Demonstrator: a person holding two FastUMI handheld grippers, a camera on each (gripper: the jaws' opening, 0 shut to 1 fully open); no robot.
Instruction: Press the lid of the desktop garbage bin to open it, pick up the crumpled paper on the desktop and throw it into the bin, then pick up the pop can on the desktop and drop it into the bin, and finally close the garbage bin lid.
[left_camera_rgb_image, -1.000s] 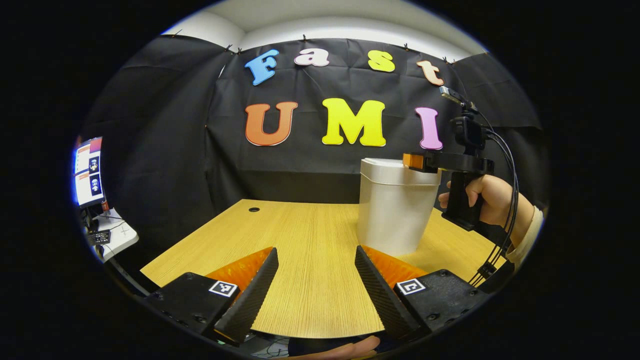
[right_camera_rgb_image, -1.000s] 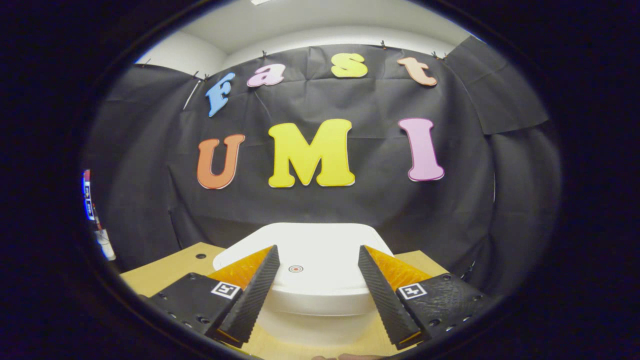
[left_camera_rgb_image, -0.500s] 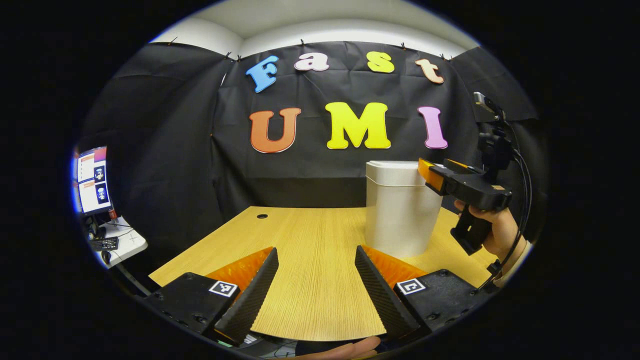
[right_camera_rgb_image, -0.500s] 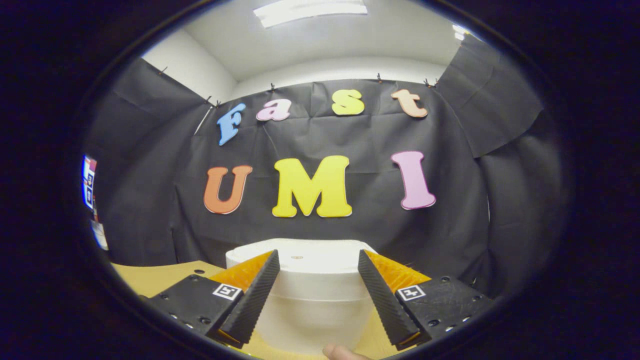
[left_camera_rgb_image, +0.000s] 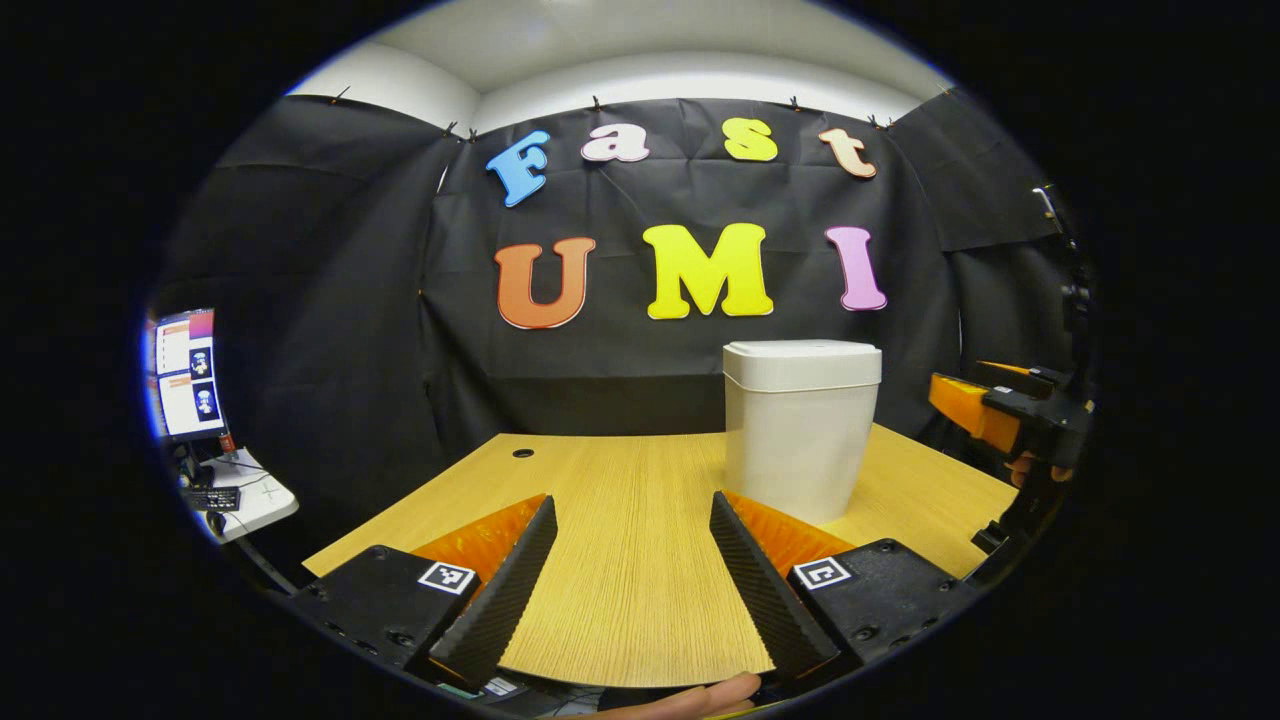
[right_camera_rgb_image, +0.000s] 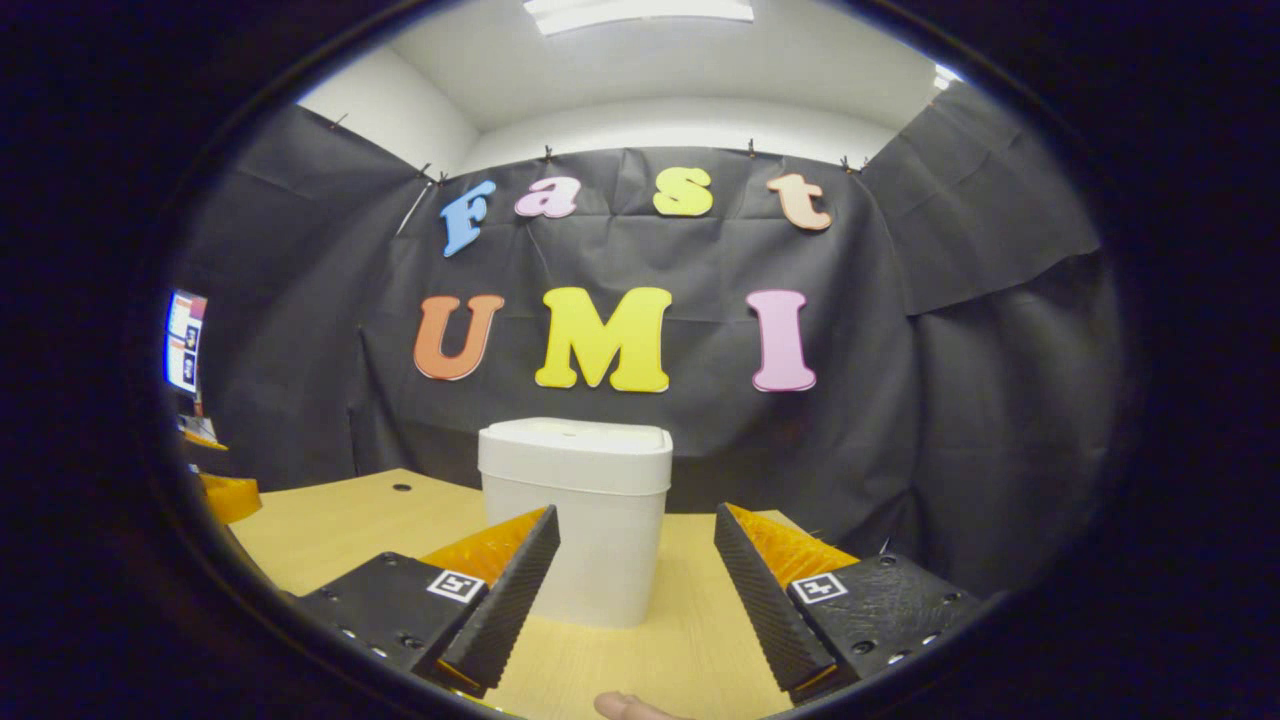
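Both grippers are hanging unclenched over the table (left_camera_rgb_image: 620, 560), and neither is gripping anything. We are looking along the left gripper (left_camera_rgb_image: 630, 570) first: its two fingers (left_camera_rgb_image: 505, 590) are spread wide apart at the bottom of the left gripper view, with bare wood grain showing between them. Past its right finger, the bin (left_camera_rgb_image: 800, 430) is standing upright on the table, toward the far right side, with its lid (left_camera_rgb_image: 802, 362) sitting flat and closed on top. Near the right edge of this view we are seeing the right gripper (left_camera_rgb_image: 985, 415) from the side, held off the table's right edge and apart from the bin; a bit of the hand (left_camera_rgb_image: 1040, 468) holding it is peeking out below it. At the far left, beyond the table, a lit screen (left_camera_rgb_image: 185, 372) is glowing above a small side desk (left_camera_rgb_image: 245, 490).

Turning to the right gripper view, we are looking along the right gripper (right_camera_rgb_image: 635, 580), whose fingers (right_camera_rgb_image: 510, 590) are likewise standing wide apart. The bin (right_camera_rgb_image: 580, 520) is sitting ahead of it, partly behind the left finger, not touching either one, and its lid (right_camera_rgb_image: 575, 450) is closed. At the left edge of this view, part of the left gripper (right_camera_rgb_image: 228, 495) is showing just above the table (right_camera_rgb_image: 330, 520). A fingertip (right_camera_rgb_image: 625, 708) is peeking in at the bottom edge.
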